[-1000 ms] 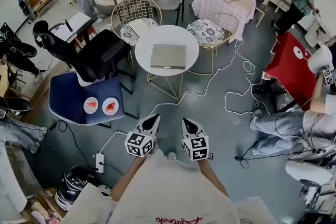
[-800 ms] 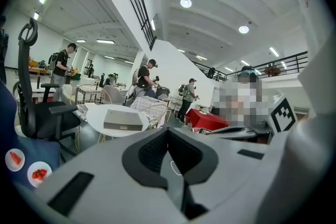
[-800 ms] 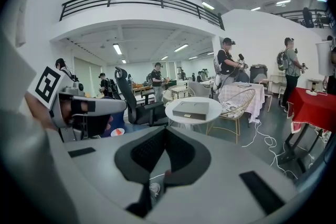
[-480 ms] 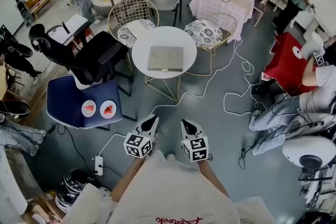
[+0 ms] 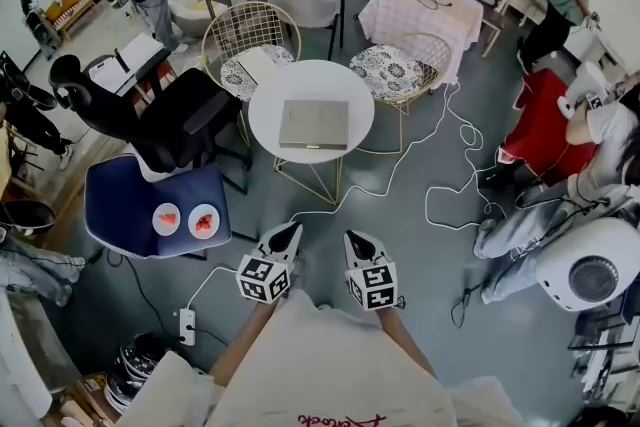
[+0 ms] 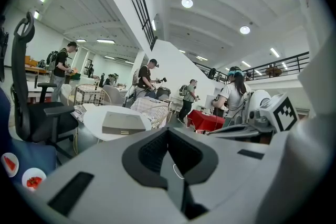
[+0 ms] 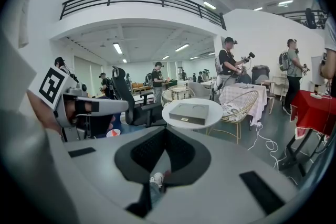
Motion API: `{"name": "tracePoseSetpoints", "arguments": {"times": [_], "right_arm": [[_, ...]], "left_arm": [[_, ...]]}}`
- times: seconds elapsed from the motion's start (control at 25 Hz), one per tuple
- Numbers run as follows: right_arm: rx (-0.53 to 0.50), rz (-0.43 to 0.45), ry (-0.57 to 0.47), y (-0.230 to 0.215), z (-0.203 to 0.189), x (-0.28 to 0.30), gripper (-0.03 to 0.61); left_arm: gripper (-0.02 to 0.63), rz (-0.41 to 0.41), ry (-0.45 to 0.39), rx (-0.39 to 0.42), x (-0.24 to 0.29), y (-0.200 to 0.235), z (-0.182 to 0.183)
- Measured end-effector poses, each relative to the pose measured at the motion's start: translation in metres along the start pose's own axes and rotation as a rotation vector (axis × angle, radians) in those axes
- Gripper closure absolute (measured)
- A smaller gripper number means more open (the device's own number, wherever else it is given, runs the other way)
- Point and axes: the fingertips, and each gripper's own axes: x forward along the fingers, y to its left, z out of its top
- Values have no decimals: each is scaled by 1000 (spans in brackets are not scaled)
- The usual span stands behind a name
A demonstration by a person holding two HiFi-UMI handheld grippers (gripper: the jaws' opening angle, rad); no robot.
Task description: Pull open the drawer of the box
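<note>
A flat grey-beige box (image 5: 314, 124) lies on a small round white table (image 5: 270, 100) ahead of me; its front face shows a narrow drawer line. The left gripper view shows the box (image 6: 123, 123) left of centre, and the right gripper view shows the box (image 7: 189, 112) just above the jaws. My left gripper (image 5: 290, 231) and right gripper (image 5: 356, 238) hover side by side over the floor, well short of the table. Both point toward it. Both are shut with nothing between the jaws, as seen on the left gripper (image 6: 168, 129) and the right gripper (image 7: 165, 130).
A black office chair (image 5: 175, 115) and a blue seat (image 5: 130, 200) with two small plates stand left of the table. Gold wire chairs (image 5: 245, 30) sit behind it. White cables (image 5: 445, 175) and a power strip (image 5: 186, 323) lie on the floor. Seated people and a red-covered table (image 5: 545, 130) are at right.
The table and box have slid lower in the head view and look slightly nearer. Both grippers keep their places in the frame and stay shut. People at the right have shifted.
</note>
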Motion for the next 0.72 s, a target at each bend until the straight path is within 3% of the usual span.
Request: {"name": "tracePoseSetpoints", "arguments": {"times": [0.72], "right_arm": [[24, 3, 41, -11, 31, 98, 563]], "left_arm": [[603, 12, 9, -40, 51, 90, 27]]}}
